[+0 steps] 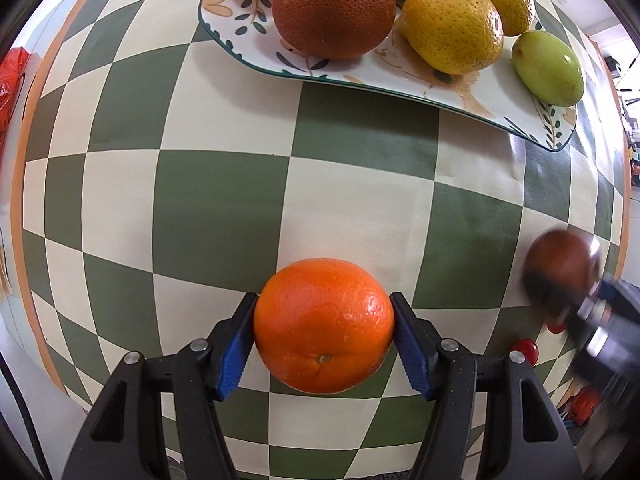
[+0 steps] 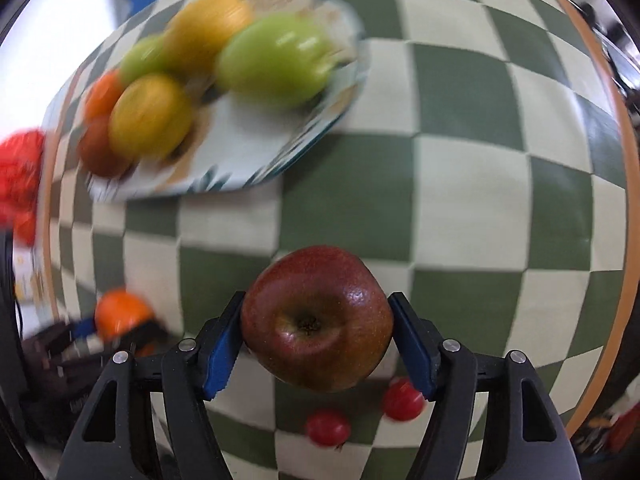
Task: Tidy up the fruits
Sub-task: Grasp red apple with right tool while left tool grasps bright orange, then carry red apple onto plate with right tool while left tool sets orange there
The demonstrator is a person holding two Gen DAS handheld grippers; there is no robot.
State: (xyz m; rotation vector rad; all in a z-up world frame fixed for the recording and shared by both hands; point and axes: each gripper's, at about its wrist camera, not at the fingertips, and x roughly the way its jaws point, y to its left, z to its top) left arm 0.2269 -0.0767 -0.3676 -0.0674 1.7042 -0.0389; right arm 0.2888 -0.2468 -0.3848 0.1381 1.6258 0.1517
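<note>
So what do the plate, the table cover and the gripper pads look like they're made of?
Plate: likely glazed ceramic, glossy white with a painted leaf pattern and a teal rim.
Table cover: probably vinyl or oilcloth, smooth and faintly creased with a soft sheen.
Pads on the left hand-held gripper: blue ribbed rubber or plastic, matte.

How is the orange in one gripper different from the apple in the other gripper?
The orange is bright orange with a tiny stem dot; the apple is dark red with a deep stem dimple. The orange looks round, the apple lumpier. The left gripper holds the orange, the right gripper the apple. Both are squeezed between blue pads.
</note>
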